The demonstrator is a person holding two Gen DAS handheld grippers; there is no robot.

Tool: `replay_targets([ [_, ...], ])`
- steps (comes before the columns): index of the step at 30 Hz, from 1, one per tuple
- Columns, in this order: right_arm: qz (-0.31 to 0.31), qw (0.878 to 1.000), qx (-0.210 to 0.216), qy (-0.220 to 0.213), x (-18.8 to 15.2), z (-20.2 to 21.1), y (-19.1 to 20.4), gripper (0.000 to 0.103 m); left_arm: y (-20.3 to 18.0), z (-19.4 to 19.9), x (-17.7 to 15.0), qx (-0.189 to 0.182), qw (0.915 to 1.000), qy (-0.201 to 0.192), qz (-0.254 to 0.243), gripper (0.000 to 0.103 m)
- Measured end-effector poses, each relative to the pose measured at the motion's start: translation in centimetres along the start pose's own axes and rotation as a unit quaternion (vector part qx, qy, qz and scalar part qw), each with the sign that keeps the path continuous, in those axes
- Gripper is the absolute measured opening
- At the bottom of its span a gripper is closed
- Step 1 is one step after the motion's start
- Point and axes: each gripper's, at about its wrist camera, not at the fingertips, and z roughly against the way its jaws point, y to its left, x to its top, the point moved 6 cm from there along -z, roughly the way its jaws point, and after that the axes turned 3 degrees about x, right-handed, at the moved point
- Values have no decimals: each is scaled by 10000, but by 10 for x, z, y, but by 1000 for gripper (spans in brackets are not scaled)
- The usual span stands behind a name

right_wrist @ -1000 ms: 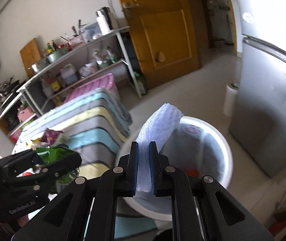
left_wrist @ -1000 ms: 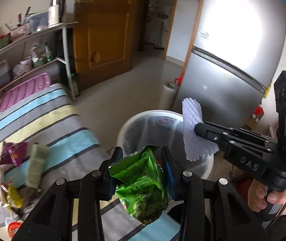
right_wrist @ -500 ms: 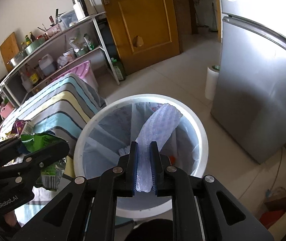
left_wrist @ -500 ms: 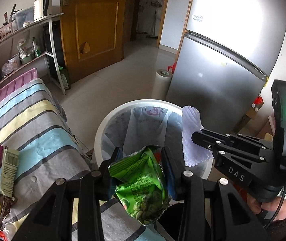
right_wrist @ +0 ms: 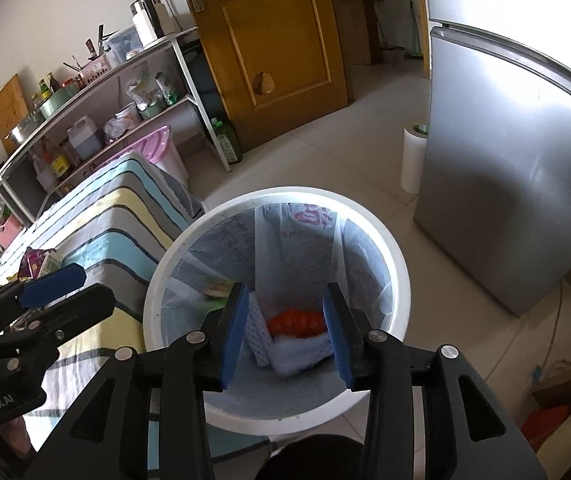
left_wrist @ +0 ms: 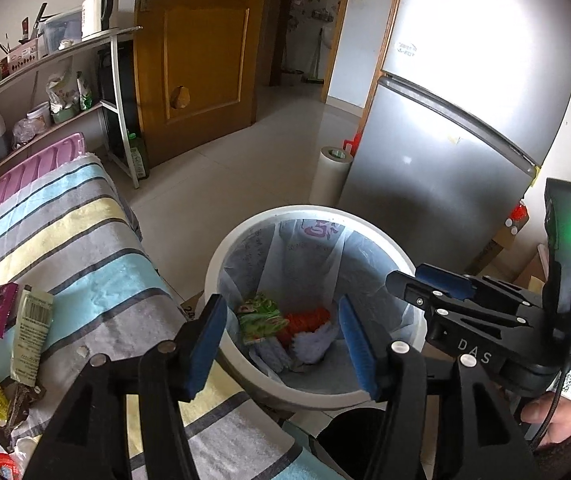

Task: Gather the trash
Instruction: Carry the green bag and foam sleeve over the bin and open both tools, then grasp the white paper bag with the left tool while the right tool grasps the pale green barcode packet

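Tiled kitchen floor (right_wrist: 365, 152) runs between a silver fridge (left_wrist: 465, 120) and a wooden door (right_wrist: 269, 40), with a cluttered metal shelf rack (right_wrist: 97, 92) along the wall. Nearer stands a table under a striped cloth (left_wrist: 85, 248), wrappers (left_wrist: 9, 332) still lying at its near end. Just beside the table sits a white bin (right_wrist: 401, 280) lined with a thin bag. At its bottom lie white foam netting (right_wrist: 305, 354), an orange item (right_wrist: 295, 322) and a green snack bag (left_wrist: 263, 316).

Both tools hang above the bin's mouth. The left gripper (left_wrist: 281, 344) has just been opening; its 2 jaws stand apart with nothing between them. The right gripper (right_wrist: 285, 334) has likewise just been opening and holds nothing.
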Motion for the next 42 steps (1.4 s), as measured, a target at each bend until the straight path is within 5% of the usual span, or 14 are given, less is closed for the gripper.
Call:
replay_targets([
  [25,505,9957,652,-419,4,25,100,41,92,79,-21,697,9936,-607,655,66],
  [39,1039,9878,1148,-189,0,-3,194,44,203,122,-59,1503,9748,-727,1478,68],
  [42,1167,9848,1287,-48,-4,-13,216,53,226,130,-68,1614,9694,-740,1697,68],
])
